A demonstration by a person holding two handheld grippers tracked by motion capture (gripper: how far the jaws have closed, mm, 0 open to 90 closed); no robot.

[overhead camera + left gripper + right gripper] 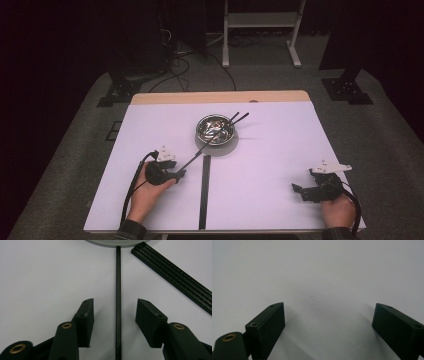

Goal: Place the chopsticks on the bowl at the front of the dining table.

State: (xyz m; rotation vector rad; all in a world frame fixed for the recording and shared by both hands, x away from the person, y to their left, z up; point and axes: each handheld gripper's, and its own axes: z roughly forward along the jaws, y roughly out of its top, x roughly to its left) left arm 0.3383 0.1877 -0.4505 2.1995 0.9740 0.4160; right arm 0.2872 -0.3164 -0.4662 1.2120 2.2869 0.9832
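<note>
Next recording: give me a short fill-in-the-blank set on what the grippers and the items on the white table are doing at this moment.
1. The thin black stick lies between the jaws of the ____ gripper, untouched by its pads.
2. The shiny round metal bowl rests on a flat grey ____.
3. The right gripper has ____ between its wide-apart jaws.
4. The long flat black strip lies on the white ____.

Missing words: left; disc; nothing; table
</note>
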